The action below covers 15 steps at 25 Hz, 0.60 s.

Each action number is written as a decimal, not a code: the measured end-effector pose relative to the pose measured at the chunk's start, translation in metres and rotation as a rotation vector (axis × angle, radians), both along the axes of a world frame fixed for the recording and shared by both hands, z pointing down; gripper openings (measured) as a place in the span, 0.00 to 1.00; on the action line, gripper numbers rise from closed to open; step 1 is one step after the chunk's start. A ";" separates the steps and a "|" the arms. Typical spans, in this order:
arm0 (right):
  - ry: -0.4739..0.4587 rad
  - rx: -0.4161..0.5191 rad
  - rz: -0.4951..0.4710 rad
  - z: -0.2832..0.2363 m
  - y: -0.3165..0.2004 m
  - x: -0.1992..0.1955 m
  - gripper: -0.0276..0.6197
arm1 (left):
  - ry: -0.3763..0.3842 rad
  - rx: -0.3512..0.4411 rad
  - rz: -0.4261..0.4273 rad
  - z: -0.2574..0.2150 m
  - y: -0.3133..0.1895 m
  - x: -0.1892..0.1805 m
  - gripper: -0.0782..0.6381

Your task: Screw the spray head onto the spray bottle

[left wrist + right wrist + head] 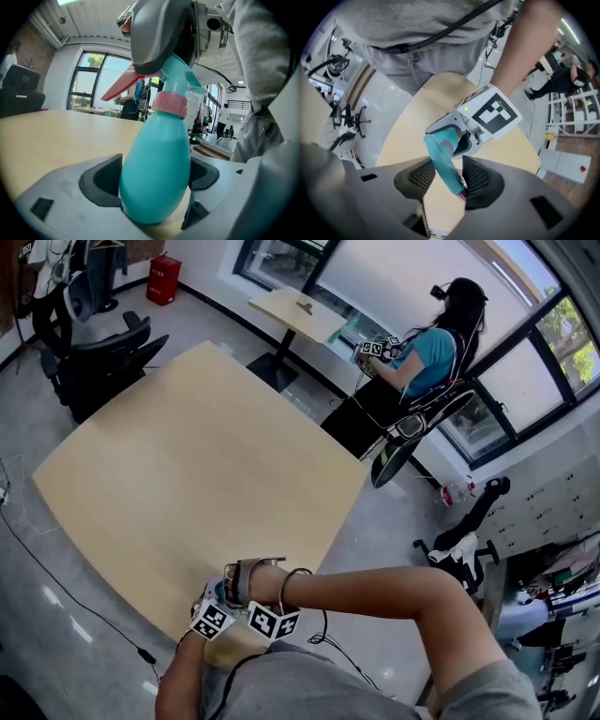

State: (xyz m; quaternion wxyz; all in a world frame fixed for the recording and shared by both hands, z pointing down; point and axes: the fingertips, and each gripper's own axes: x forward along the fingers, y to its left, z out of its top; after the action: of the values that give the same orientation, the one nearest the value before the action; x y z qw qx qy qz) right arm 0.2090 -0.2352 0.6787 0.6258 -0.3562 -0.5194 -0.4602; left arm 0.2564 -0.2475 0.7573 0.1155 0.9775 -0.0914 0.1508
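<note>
Spray bottle (157, 159): teal, egg-shaped body, smooth and glossy, narrowing to a pink collar (169, 103) at the neck. It fills the centre of the left gripper view, leaning up and to the right. Spray head (180, 77) sits on the collar, same teal, with a pink-red trigger (119, 89) jutting toward the upper left.

Left gripper (154, 187): jaws wide, dark pads (101, 180) pressed to both flanks of the bottle's body. Firm hold.

Right gripper (449, 180): jaws apart with the spray head between them, lower centre of the right gripper view. Head slants from upper left to lower right, its pink tip against the right-hand pad. Bare tabletop shows between the head and the left-hand pad, so it is not clamped.

Head view: both grippers at the bottom edge, left of centre, marker cubes (214, 619) side by side over the near edge of the tan table (187, 465). Bottle mostly hidden there.
</note>
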 end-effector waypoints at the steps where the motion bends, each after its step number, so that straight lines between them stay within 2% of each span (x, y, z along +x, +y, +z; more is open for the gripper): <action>1: -0.011 -0.021 0.082 0.000 0.001 0.003 0.31 | 0.003 0.000 -0.010 0.001 0.001 0.002 0.64; 5: -0.038 -0.054 0.486 -0.006 -0.004 0.016 0.31 | 0.022 0.008 -0.067 0.002 -0.001 0.017 0.64; 10: -0.111 -0.072 0.868 -0.007 -0.011 0.004 0.31 | 0.014 0.029 -0.126 0.002 -0.006 0.005 0.64; 12: -0.123 -0.084 0.960 -0.006 -0.011 0.000 0.31 | 0.010 0.035 -0.144 0.003 -0.005 0.001 0.64; 15: -0.120 -0.099 1.017 -0.004 -0.011 -0.001 0.31 | 0.002 0.044 -0.164 0.006 -0.004 -0.001 0.64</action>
State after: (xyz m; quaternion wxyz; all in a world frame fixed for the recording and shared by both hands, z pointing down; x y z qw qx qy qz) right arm 0.2081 -0.2459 0.6746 0.7219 -0.0607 -0.6832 -0.0920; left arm 0.2554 -0.2517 0.7635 0.1062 0.9692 -0.1744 0.1376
